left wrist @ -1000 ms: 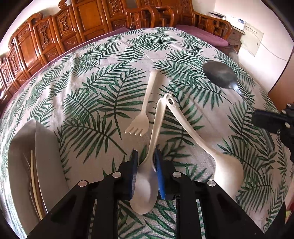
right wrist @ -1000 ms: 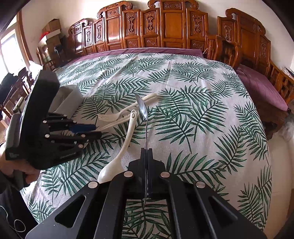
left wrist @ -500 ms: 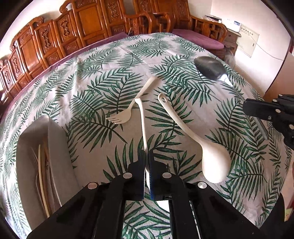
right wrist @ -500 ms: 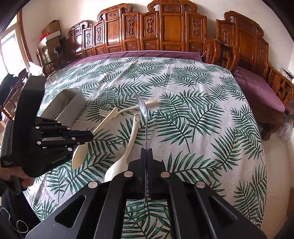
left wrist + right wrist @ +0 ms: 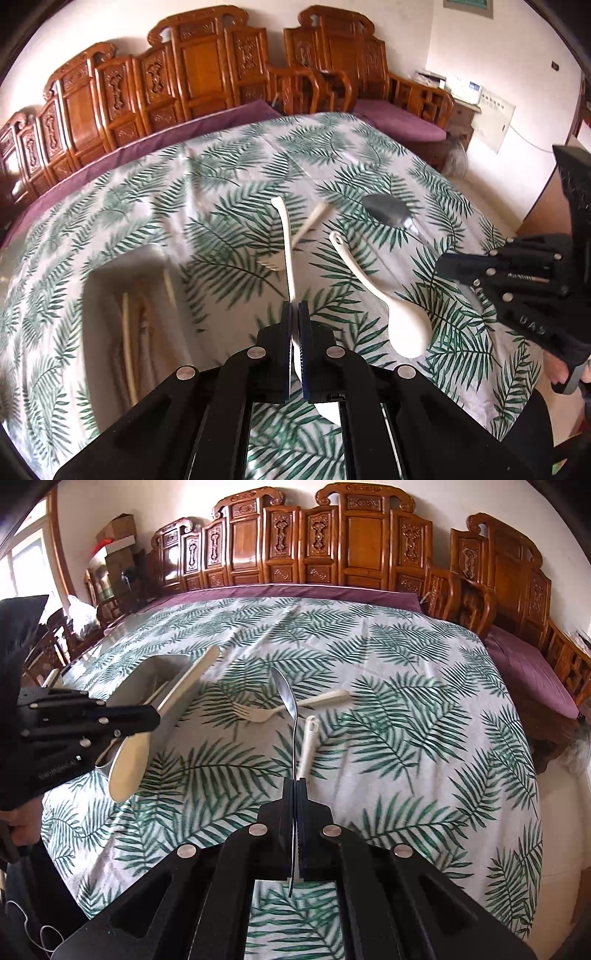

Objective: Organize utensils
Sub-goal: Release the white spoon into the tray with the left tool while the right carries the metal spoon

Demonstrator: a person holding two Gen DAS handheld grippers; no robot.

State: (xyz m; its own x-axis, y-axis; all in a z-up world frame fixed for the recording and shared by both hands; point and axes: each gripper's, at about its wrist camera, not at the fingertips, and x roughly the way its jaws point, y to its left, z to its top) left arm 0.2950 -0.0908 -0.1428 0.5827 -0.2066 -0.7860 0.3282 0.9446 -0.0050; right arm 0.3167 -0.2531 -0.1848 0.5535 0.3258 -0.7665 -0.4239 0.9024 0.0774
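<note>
My left gripper (image 5: 294, 308) is shut on a cream spoon (image 5: 286, 240) and holds it above the cloth, handle forward and bowl hanging behind the jaws. In the right wrist view this cream spoon (image 5: 129, 760) hangs beside the grey tray (image 5: 162, 668), with the left gripper (image 5: 147, 716) clamped on it. My right gripper (image 5: 295, 784) is shut on a metal spoon (image 5: 286, 694), held in the air with its bowl pointing forward. A cream fork (image 5: 280, 707) and a cream ladle (image 5: 406, 325) lie on the leaf-print tablecloth.
The grey tray (image 5: 103, 314) at the left holds chopsticks (image 5: 127, 347). Carved wooden chairs (image 5: 351, 554) with purple cushions ring the far and right sides of the table. A hand (image 5: 22, 823) grips the left tool at the near left edge.
The left gripper closed on the cream spoon, lifted it off the cloth and carried it toward the tray. The right gripper kept its hold on the metal spoon and drifted a little.
</note>
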